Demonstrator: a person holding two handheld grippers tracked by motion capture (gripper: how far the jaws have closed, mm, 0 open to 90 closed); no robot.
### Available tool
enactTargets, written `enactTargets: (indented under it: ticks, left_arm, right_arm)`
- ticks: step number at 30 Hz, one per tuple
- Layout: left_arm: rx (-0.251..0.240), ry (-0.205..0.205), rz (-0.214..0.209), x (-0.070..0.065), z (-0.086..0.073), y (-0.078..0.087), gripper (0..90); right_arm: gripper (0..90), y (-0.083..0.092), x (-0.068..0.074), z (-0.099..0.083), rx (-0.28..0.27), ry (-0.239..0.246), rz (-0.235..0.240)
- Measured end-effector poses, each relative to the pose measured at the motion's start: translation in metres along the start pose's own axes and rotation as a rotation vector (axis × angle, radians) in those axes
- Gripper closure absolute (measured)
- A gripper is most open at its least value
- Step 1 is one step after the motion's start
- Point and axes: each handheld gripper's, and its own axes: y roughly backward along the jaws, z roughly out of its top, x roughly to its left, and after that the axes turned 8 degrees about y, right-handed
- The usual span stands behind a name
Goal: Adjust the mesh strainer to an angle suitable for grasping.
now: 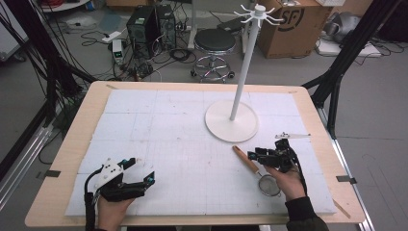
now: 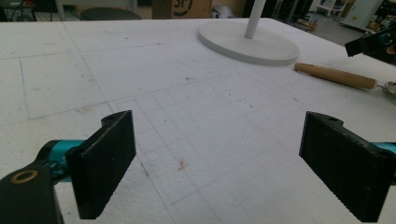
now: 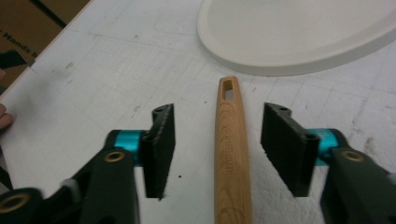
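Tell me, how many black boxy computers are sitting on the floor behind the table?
2. The computers stand side by side on the floor past the table's far edge, left of the stool: one on the left, one right beside it. Others may be hidden.

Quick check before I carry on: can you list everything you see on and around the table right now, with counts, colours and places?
Strainer: one, wooden handle with metal mesh bowl, lying near the right front of the table.
Stand: one, white, round base with pole and hooks, right of centre.
Foam mat: one, white, gridded, covering the tabletop.
Stool: one, black seat, on the floor beyond the table.
Cardboard box: one, brown, far right on the floor.
Left gripper: black jaws, open over bare mat.
Right gripper: black jaws, open either side of the strainer handle.
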Motion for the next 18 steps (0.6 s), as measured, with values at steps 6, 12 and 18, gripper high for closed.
enactTargets:
  ticks: [6, 12, 18]
  left_arm:
    - [-0.001, 0.001, -0.01, 0.001, 0.002, -0.003, 11.3]
    - [-0.001, 0.0, -0.021, 0.001, 0.003, -0.008, 11.3]
    - [-0.001, -0.008, -0.034, -0.005, 0.005, -0.01, 11.4]
  right_arm:
    - [41.7, 0.013, 0.002, -0.01, -0.03, -0.014, 0.002]
    - [42.1, 0.015, 0.003, -0.018, -0.005, -0.01, -0.004]
    - [45.4, 0.012, 0.007, -0.022, 0.04, 0.017, -0.015]
